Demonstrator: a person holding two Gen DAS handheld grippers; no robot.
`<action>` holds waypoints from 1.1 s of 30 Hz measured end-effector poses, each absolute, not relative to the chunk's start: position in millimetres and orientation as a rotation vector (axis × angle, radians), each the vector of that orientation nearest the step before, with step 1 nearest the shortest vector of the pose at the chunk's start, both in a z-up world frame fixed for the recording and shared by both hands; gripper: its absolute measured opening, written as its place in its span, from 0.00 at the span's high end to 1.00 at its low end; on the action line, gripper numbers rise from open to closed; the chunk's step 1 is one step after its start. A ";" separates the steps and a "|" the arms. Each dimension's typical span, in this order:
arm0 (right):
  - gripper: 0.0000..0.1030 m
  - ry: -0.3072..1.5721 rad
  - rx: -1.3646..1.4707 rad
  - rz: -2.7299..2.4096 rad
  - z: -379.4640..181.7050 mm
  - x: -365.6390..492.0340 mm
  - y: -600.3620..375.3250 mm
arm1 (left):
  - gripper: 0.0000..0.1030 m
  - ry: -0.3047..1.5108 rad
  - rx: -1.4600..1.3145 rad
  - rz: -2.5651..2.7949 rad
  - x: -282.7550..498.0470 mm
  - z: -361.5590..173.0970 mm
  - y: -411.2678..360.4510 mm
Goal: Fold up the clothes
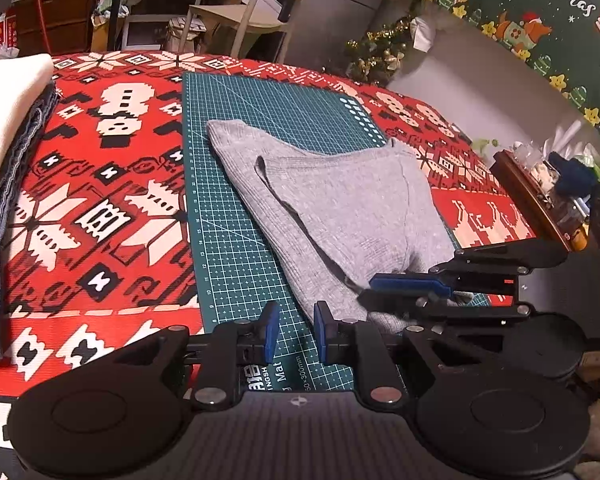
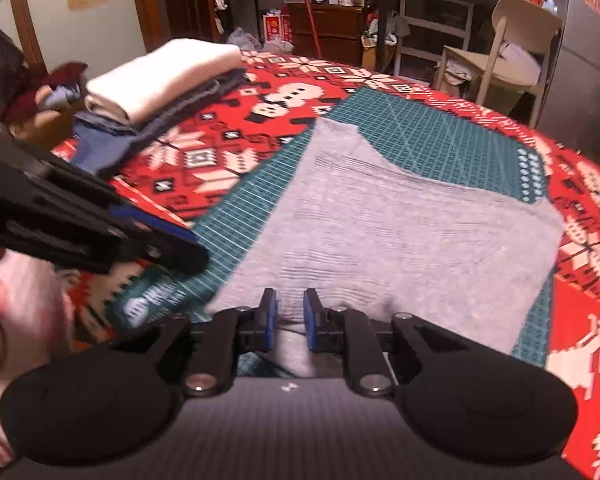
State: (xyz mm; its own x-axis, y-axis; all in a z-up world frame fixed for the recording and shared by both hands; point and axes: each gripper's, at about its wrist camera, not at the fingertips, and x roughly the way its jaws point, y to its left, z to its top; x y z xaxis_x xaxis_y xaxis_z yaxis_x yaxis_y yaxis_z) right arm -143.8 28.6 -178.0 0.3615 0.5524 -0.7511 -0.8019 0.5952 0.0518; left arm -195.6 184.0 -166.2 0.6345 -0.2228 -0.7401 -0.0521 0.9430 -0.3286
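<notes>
Grey garment [image 1: 340,208]: lying partly folded on the green cutting mat [image 1: 236,248], its far right corner spilling onto the red patterned cloth [image 1: 100,208] covering the bench. Left claw [image 1: 294,338]: sitting slightly parted over the mat's near edge, gripping nothing. Right claw [image 2: 290,318]: clenching the garment's near edge. Stack of folded clothes [image 2: 160,80]: resting at the bench's left edge.

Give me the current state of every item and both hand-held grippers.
Grey ribbed knit garment: partly folded, lying flat on the mat.
Green gridded cutting mat: flat on the red patterned tablecloth, partly covered.
White folded cloth: folded, on top of darker folded clothes.
Left hand-held gripper: slightly open, empty.
Right hand-held gripper: shut on the garment's near edge.
</notes>
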 end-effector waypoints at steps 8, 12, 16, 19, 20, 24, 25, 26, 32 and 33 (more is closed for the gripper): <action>0.97 0.961 0.079 0.911 -161.6 -109.5 -3.5 | 0.84 0.862 -0.344 -0.141 -192.1 -166.3 178.1; 0.97 0.984 0.039 0.930 -167.8 -109.0 2.3 | 0.84 0.864 -0.347 -0.145 -190.2 -167.3 177.1; 0.97 1.005 -0.025 0.947 -182.6 -117.1 13.7 | 0.84 0.864 -0.359 -0.131 -190.9 -167.3 181.4; 0.97 1.015 -0.023 0.968 -189.2 -123.3 17.1 | 0.84 0.860 -0.378 -0.126 -190.3 -166.3 184.8; 0.96 1.011 -0.028 0.971 -188.9 -125.8 17.0 | 0.84 0.857 -0.382 -0.127 -189.6 -165.3 185.2; 0.95 0.944 -0.004 0.936 -169.5 -126.4 -2.8 | 0.84 0.829 -0.379 -0.162 -183.5 -156.7 180.2; 0.95 0.925 0.005 0.920 -163.3 -125.3 -10.1 | 0.84 0.817 -0.376 -0.180 -180.1 -153.8 177.4; 0.95 0.897 0.001 0.889 -157.3 -122.9 -17.8 | 0.84 0.805 -0.371 -0.200 -176.0 -151.2 173.5; 0.95 0.836 -0.066 0.715 -163.9 -100.2 -31.6 | 0.90 0.802 -0.292 -0.282 -135.6 -162.7 135.8; 0.95 0.850 -0.078 0.719 -169.9 -100.8 -27.8 | 0.90 0.816 -0.270 -0.280 -131.6 -167.9 131.2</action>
State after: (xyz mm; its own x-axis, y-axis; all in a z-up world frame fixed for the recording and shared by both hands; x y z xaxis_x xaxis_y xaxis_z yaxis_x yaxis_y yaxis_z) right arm -100.8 -27.8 -169.9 0.4415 0.5493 -0.7095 -0.6088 0.7642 0.2128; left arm -131.6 131.2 -167.9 0.6526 -0.3465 -0.6738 0.1407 0.9293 -0.3416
